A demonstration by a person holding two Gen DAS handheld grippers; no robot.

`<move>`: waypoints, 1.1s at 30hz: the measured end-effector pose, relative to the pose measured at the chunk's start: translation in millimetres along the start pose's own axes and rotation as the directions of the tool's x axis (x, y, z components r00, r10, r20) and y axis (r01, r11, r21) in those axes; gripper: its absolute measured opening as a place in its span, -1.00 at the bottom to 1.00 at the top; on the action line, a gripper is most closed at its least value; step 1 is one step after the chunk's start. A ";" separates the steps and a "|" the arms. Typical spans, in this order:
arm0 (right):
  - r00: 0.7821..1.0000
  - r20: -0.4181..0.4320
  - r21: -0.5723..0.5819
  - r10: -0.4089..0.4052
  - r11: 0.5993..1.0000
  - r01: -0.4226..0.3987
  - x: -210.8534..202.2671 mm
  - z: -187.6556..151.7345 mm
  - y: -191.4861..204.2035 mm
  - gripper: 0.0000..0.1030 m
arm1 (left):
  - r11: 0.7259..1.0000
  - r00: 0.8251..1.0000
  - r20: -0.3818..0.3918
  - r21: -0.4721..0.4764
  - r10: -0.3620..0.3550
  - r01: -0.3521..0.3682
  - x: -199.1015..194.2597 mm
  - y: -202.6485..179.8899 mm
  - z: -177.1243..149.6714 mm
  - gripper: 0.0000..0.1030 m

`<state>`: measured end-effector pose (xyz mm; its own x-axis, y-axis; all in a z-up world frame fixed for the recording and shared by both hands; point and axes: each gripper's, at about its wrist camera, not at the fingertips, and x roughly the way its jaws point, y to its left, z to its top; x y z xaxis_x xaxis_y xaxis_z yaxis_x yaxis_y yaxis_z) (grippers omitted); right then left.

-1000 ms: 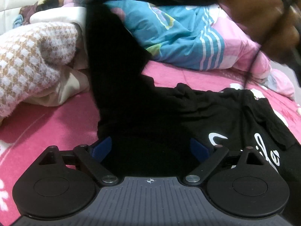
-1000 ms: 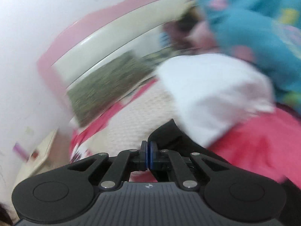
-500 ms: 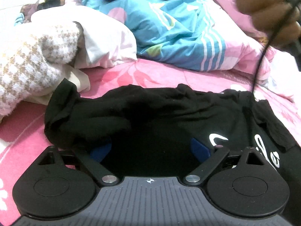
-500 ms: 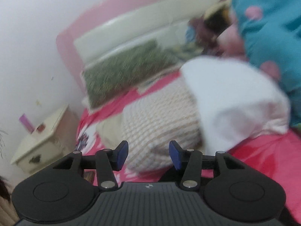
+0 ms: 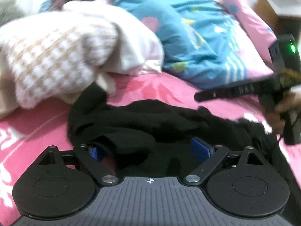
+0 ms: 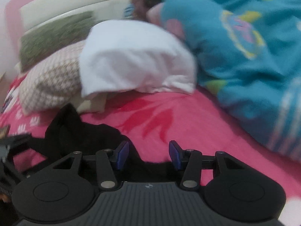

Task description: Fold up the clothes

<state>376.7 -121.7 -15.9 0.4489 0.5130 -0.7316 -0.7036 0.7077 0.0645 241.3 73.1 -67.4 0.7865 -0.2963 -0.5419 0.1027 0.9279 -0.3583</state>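
Bedspread [image 6: 188, 124], pink with red flower print, covers the bed; cream headboard [image 6: 62, 5] behind. Black shirt [image 5: 150, 118] lies crumpled on it, below checked pillow [image 5: 54, 60], white pillow [image 6: 135, 60] and blue quilt [image 5: 188, 37]. Left gripper [image 5: 150, 148] gapes wide over shirt cloth. Right gripper [image 6: 148, 152], jaws just parted, half-wide, grips nothing.

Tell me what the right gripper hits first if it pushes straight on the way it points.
Probably the pink bedsheet: the right gripper stands open, angled down at bare sheet, with the black garment just left of that line. Depth is hard to judge.
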 end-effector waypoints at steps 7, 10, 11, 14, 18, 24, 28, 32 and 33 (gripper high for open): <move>0.989 -0.139 -0.175 0.057 0.981 -0.081 43.4 2.4 25.4 -0.28 | 0.992 0.998 0.055 -0.124 0.032 -0.025 -0.4 21.3 5.5 0.76; 0.988 -0.148 -0.229 0.036 0.971 -0.070 49.0 -3.1 38.0 -0.57 | 0.989 0.996 0.063 -0.141 0.058 -0.048 3.7 25.5 6.8 0.63; 0.991 -0.129 -0.248 0.021 0.967 -0.053 46.7 -3.8 42.0 -0.74 | 0.988 0.996 0.065 -0.143 0.064 -0.054 4.4 26.2 7.2 0.61; 0.997 -0.069 -0.302 -0.022 0.953 0.000 39.8 -5.8 53.8 -0.98 | 0.987 0.993 0.082 -0.139 0.089 -0.077 5.5 26.3 8.6 0.52; 0.990 0.040 -0.355 -0.138 0.924 0.143 36.9 -4.1 62.2 -0.98 | 0.984 0.988 0.100 -0.149 0.118 -0.102 7.8 29.2 10.9 0.46; 0.954 0.115 -0.329 -0.277 0.896 0.300 70.3 -9.3 60.0 -0.97 | 0.983 0.986 0.097 -0.142 0.133 -0.119 12.1 30.1 9.7 0.44; 0.944 0.118 -0.269 -0.309 0.905 0.330 84.2 -6.7 50.7 -0.86 | 0.983 0.986 0.097 -0.136 0.135 -0.121 12.6 30.1 8.9 0.44; 0.959 0.118 -0.190 -0.259 0.942 0.278 57.4 7.8 31.7 -0.20 | 0.983 0.986 0.097 -0.136 0.134 -0.120 11.7 31.3 7.7 0.45; 0.965 0.124 -0.172 -0.232 0.952 0.251 45.6 10.7 25.0 -0.16 | 0.983 0.986 0.097 -0.136 0.134 -0.120 11.6 31.3 7.7 0.45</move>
<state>385.4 -75.4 -40.3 0.6648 0.3909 -0.6366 -0.6521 0.7193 -0.2393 258.4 100.5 -79.0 0.8483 -0.1459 -0.5090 -0.0764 0.9175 -0.3904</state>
